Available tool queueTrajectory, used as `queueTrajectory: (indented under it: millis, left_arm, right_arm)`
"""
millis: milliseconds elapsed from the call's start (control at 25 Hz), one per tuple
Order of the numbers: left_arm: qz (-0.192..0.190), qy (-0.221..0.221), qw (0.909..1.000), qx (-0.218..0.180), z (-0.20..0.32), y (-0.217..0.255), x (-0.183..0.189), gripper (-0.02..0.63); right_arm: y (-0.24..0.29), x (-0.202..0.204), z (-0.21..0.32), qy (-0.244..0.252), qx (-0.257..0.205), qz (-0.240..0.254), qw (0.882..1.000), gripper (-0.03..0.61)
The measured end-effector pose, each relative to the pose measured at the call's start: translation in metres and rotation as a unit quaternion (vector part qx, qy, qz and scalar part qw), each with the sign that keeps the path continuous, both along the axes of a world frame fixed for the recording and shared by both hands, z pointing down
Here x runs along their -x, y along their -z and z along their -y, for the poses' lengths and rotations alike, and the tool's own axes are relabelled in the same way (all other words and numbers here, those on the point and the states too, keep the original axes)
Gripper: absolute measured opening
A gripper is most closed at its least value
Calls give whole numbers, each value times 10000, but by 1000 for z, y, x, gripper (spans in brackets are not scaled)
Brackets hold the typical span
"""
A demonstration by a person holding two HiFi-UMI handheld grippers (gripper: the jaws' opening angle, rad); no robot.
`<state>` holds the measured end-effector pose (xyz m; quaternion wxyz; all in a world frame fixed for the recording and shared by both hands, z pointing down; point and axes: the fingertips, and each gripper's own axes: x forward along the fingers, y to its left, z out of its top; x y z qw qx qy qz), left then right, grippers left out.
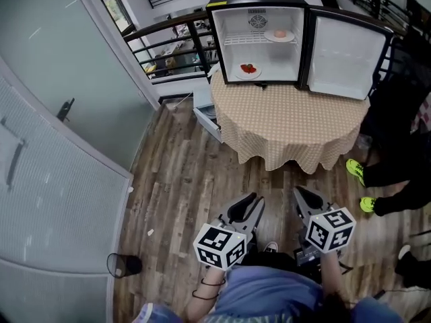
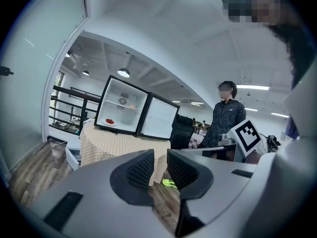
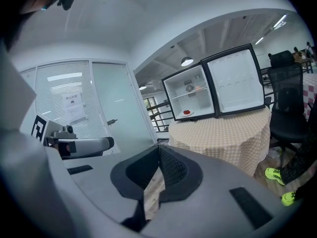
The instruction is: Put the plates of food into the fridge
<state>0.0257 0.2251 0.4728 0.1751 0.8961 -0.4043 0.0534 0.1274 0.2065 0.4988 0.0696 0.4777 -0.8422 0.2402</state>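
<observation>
Head view lays the room out for us from above: a glass wall [image 1: 60,167] fills the left of the frame, and a small dark bin [image 1: 123,265] sits on the wooden floor [image 1: 182,180] at the lower left. Low in the middle our left claw [image 1: 250,204] points up the frame. Its own view shows the ribbed pads a narrow slit apart, with nothing between them but floor and cloth far behind.

Top centre, on the table [image 1: 289,123] with the checked cloth, stands the fridge [image 1: 232,22], wide open. The plate with red food [image 1: 248,70] lies on its bottom, and the second plate [image 1: 279,36] rests on the wire shelf above and to the right. We see no plate left on the cloth.

Just right of the left claw, our right claw [image 1: 302,197] has its jaws closed tip to tip, holding nothing. Further right the door [image 1: 347,56] hangs swung out at the upper right, and a person [image 1: 397,113] in dark clothes stands at the right edge, near the table.

We judge the loading itself done, since both plates are inside and both claws are empty. We stand well apart from the table, so what may remain is shutting the door. That would call for walking up, setting a claw against the door's outer edge and swinging it leftward, while keeping clear of the person beside it
</observation>
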Motion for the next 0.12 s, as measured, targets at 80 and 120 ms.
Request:
queueTrajectory:
  millis: [80,120]
  left_arm:
    - [-10,34,9999,-108,10,5,-1,92]
    - [-17,57,9998,-170,16,8,-2,92]
  right_arm:
    - [5,-9,11,-72,-84,28,9999,17]
    - [8,-13,17,-110,-133,47,9998,17]
